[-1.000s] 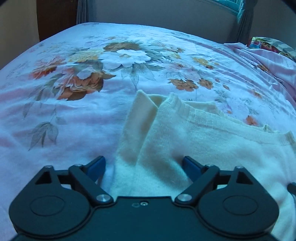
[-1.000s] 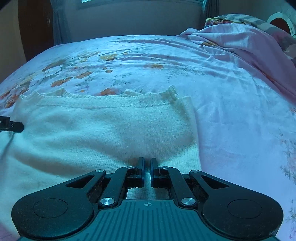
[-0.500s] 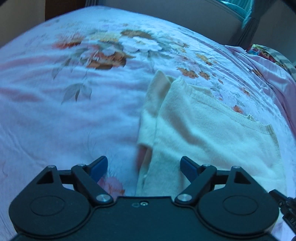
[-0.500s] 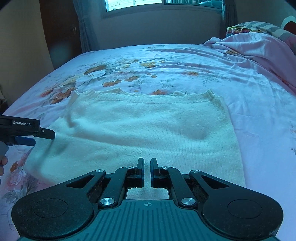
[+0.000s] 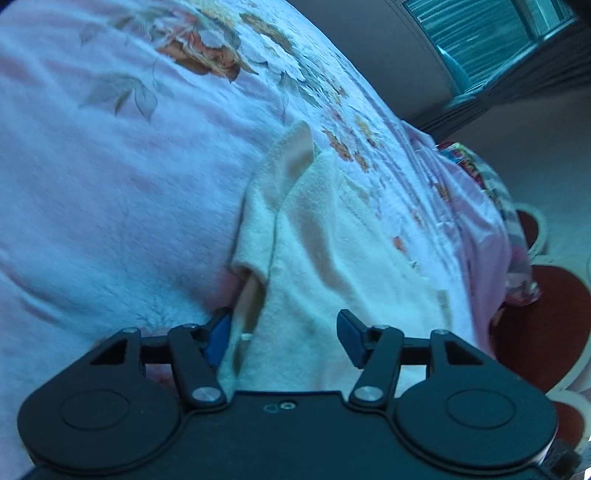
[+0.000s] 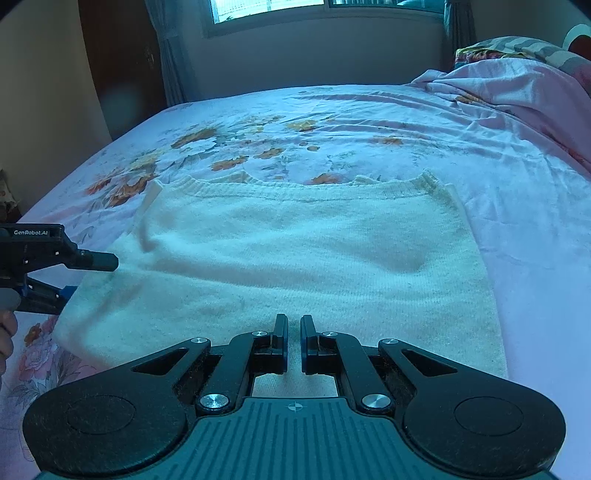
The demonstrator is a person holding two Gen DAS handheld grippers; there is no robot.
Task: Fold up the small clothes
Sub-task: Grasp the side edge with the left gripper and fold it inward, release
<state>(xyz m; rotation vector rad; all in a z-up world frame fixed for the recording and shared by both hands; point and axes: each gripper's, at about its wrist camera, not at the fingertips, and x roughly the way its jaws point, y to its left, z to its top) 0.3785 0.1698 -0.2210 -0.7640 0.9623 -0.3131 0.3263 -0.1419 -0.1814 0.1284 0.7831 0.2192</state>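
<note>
A cream knitted sweater [image 6: 295,258] lies flat on the floral bedsheet [image 6: 369,122], its sleeves folded in. In the left wrist view the sweater [image 5: 332,258] fills the lower middle, with a folded sleeve along its left edge. My left gripper [image 5: 282,338] is open, its blue pads either side of the sweater's left edge near the hem. It also shows in the right wrist view [image 6: 74,273] at the sweater's left side. My right gripper [image 6: 293,341] is shut with a narrow gap, empty, above the sweater's near hem.
A rumpled pink blanket [image 6: 517,92] is piled at the bed's right, with a patterned pillow [image 6: 517,46] behind it. A window [image 6: 295,5] and wall are beyond the bed. A red and white floor mat [image 5: 546,306] lies beside the bed.
My left gripper has tilted and swung to the sweater's left edge, still open. My right gripper has pulled back and risen, still shut, so the whole sweater now shows.
</note>
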